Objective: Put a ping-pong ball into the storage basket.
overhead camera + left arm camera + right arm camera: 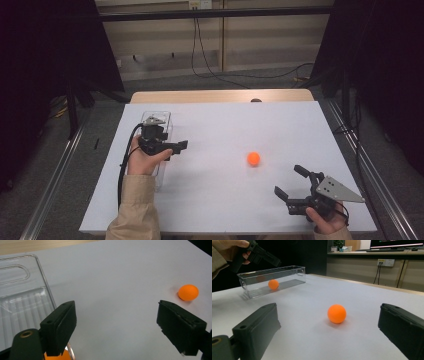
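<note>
We see a white-topped table with little on it: a clear plastic rectangular bin near its left edge and a small orange ball lying loose on the open surface to the right of centre, with dark cables on the floor beyond the far edge. Nothing lies between the loose ball and either hand-held gripper; the stretch of table around it is bare. The bin is long and narrow, its long axis running from the near side of the table toward the far side, open side up, with a cut-out handle slot in its end wall. Inside it, in the right gripper view, a second orange ball rests on the ribbed floor, nearer the end closest to the person. The loose ball is round, so it has no heading to speak of; it sits well apart from the bin. The left hand-held gripper hovers over the bin's near half, pointing toward the table's middle, its jaws standing apart with nothing between them. The right hand-held gripper is near the front right corner, aimed at the loose ball, its jaws spread wide and empty, touching nothing.
</note>
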A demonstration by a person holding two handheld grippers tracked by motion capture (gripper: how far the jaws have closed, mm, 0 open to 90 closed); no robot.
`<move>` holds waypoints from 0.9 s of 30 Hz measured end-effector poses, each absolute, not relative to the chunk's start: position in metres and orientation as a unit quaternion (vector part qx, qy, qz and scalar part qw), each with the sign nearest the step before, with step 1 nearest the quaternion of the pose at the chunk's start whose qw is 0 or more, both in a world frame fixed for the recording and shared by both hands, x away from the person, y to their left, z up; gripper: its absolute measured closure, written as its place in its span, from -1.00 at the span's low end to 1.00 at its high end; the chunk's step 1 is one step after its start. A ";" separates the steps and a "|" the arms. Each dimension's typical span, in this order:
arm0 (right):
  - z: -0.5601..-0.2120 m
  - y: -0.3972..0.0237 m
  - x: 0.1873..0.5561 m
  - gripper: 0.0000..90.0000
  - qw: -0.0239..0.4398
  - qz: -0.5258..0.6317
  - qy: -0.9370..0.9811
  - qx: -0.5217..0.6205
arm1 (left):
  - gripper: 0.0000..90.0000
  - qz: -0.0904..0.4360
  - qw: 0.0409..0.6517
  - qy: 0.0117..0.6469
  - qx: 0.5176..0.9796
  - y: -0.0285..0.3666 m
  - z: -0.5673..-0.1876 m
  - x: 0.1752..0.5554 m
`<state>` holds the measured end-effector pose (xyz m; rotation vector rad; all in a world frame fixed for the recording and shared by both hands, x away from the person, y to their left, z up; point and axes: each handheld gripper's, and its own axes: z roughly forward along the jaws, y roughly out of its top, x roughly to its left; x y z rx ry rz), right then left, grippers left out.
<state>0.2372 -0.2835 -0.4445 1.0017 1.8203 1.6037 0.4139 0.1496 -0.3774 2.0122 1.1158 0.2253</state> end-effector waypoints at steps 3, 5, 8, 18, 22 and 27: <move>-0.444 -0.283 0.237 -0.95 0.255 0.591 0.671 0.369 | -0.65 0.085 0.404 0.436 0.799 0.145 -0.379 0.414; -0.445 -0.283 0.237 -0.95 0.256 0.591 0.670 0.369 | -0.67 0.083 0.408 0.435 0.798 0.142 -0.380 0.414; -0.444 -0.283 0.237 -0.95 0.255 0.591 0.671 0.369 | -0.69 0.078 0.409 0.431 0.800 0.139 -0.380 0.414; -0.445 -0.284 0.237 -0.95 0.255 0.590 0.671 0.369 | -0.72 0.066 0.411 0.425 0.804 0.132 -0.384 0.415; -0.445 -0.284 0.237 -0.95 0.255 0.590 0.671 0.368 | -0.72 0.065 0.415 0.418 0.805 0.127 -0.385 0.414; -0.445 -0.283 0.237 -0.95 0.255 0.590 0.672 0.368 | -0.73 0.063 0.418 0.417 0.805 0.125 -0.385 0.414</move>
